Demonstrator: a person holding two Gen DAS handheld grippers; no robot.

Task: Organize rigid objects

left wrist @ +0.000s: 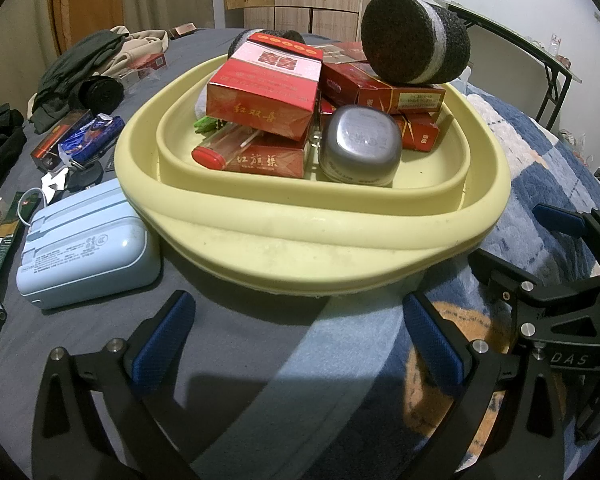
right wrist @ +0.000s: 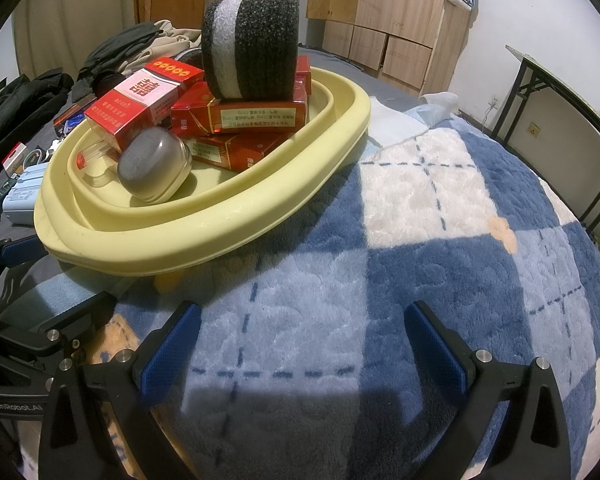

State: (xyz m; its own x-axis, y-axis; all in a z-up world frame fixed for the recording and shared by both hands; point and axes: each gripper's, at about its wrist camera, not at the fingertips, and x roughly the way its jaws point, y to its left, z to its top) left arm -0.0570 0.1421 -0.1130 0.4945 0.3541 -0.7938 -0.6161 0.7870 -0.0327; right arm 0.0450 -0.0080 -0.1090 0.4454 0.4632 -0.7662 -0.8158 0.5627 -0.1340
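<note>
Basin [left wrist: 312, 236] heaped with red boxes [left wrist: 260, 88]

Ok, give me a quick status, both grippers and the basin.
Left gripper open, empty. Right gripper open, empty. Yellow basin piled with red boxes, silver case, sock roll on top. Nothing between jaws and basin.

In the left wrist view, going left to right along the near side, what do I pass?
Light blue power bank → yellow basin → the right gripper, over the plaid blanket.
</note>
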